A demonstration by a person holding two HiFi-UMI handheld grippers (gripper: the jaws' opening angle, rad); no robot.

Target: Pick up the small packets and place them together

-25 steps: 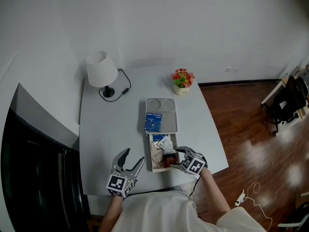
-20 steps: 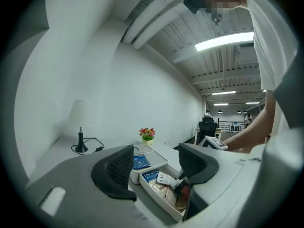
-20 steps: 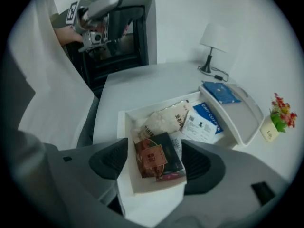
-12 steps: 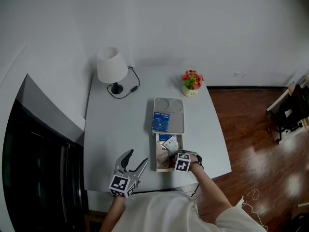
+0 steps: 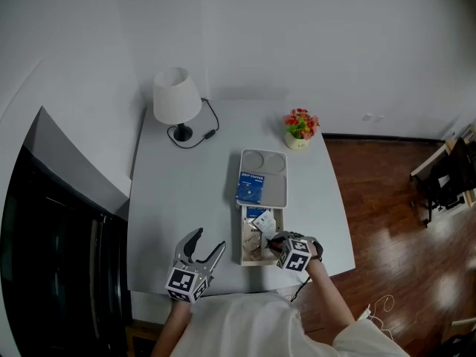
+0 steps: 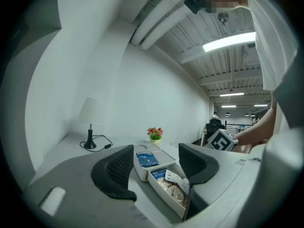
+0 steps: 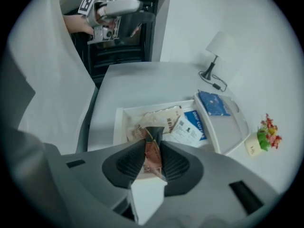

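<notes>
An open white drawer (image 5: 242, 248) below a lidded tray (image 5: 278, 196) holds several small packets: a white and blue one (image 7: 190, 127), a beige one (image 7: 161, 118) and a red-brown one (image 7: 153, 148). My right gripper (image 7: 153, 161) reaches into the drawer's near end (image 5: 269, 239). Its jaws are closing, and the pads press on the red-brown packet. A blue packet (image 5: 251, 188) lies on the tray's lid. My left gripper (image 5: 207, 241) hovers open and empty over the table left of the drawer. The left gripper view looks between its jaws (image 6: 154, 163) at the drawer (image 6: 159, 189).
A white lamp (image 5: 177, 99) with a black cable stands at the table's far left. A small flower pot (image 5: 300, 129) sits at the far right corner. A dark cabinet (image 5: 44, 236) borders the table's left side, and wooden floor (image 5: 394, 199) lies to the right.
My right gripper has moved into the drawer and its jaws have come together around the red-brown packet. The left gripper has hardly moved.
</notes>
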